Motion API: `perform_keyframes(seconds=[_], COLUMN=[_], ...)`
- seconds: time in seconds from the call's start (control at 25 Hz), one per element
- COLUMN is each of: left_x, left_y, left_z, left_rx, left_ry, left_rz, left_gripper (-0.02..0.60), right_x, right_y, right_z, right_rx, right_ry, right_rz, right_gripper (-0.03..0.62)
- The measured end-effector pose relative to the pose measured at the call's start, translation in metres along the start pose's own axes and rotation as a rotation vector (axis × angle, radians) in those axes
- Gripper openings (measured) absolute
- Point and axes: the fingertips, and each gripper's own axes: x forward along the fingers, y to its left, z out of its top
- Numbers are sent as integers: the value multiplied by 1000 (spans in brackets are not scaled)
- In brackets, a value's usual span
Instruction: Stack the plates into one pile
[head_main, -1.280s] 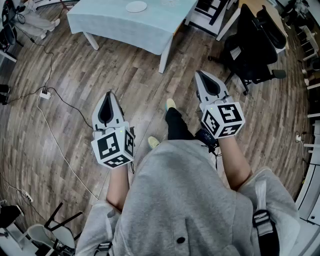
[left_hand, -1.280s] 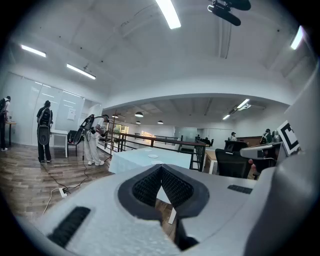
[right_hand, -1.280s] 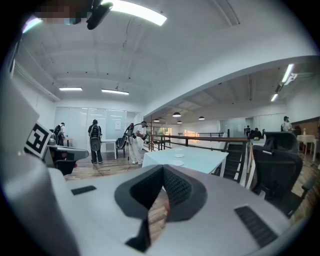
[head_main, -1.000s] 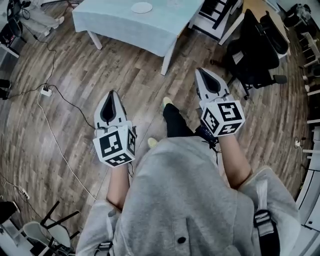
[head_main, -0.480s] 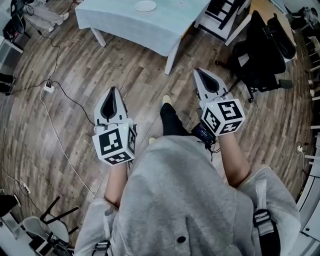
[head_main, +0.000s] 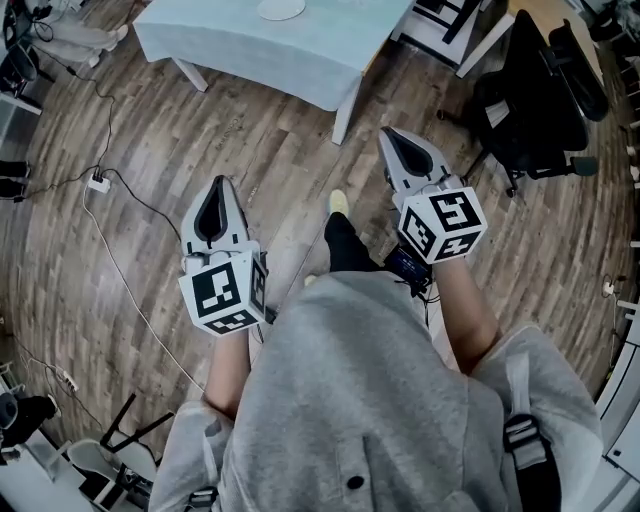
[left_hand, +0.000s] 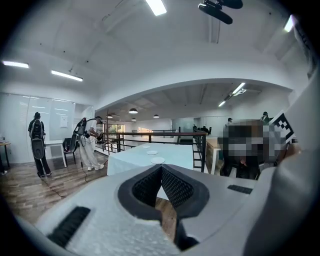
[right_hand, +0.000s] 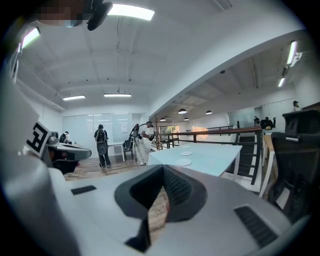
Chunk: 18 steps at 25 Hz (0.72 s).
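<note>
A table with a pale blue cloth (head_main: 300, 50) stands ahead across the wooden floor, with a white plate (head_main: 281, 8) on its far part. In the left gripper view, three white plates (left_hand: 158, 160) lie apart in a row on the table (left_hand: 130, 162). The right gripper view shows the same plates (right_hand: 183, 162). My left gripper (head_main: 219, 183) and right gripper (head_main: 388, 133) are held out level in front of the person, well short of the table. Both are shut and hold nothing. Their tips meet in the gripper views (left_hand: 161, 167) (right_hand: 163, 167).
A black office chair (head_main: 530, 100) stands to the right of the table. A power strip (head_main: 97, 183) and its cable lie on the floor at the left. Several people stand in the background (left_hand: 89, 145) beside a dark railing (left_hand: 150, 135). The person's shoe (head_main: 339, 203) is between the grippers.
The person has stepped forward over the floor, and both shut grippers have travelled along. The table's near corner sits a little nearer to the right gripper.
</note>
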Motion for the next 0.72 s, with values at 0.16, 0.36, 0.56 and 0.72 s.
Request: perform_keyframes(seconds=[0.16, 0.36, 0.56, 0.72], left_x=[48, 111, 169, 203], left_y=[-5, -12, -25, -31], left_z=[-3, 4, 16, 24], left_rx=[-20, -19, 4, 17], left_ry=[46, 73, 97, 105], left_rz=[-24, -51, -80, -86], left_gripper=[17, 17, 17, 17], right_x=[34, 77, 110, 130], right_y=[-22, -59, -99, -128], right_z=[4, 10, 18, 17], right_rx=[14, 31, 58, 79], right_ry=[16, 21, 26, 44], right_rz=[16, 22, 11, -2], right_gripper=[25, 25, 25, 25])
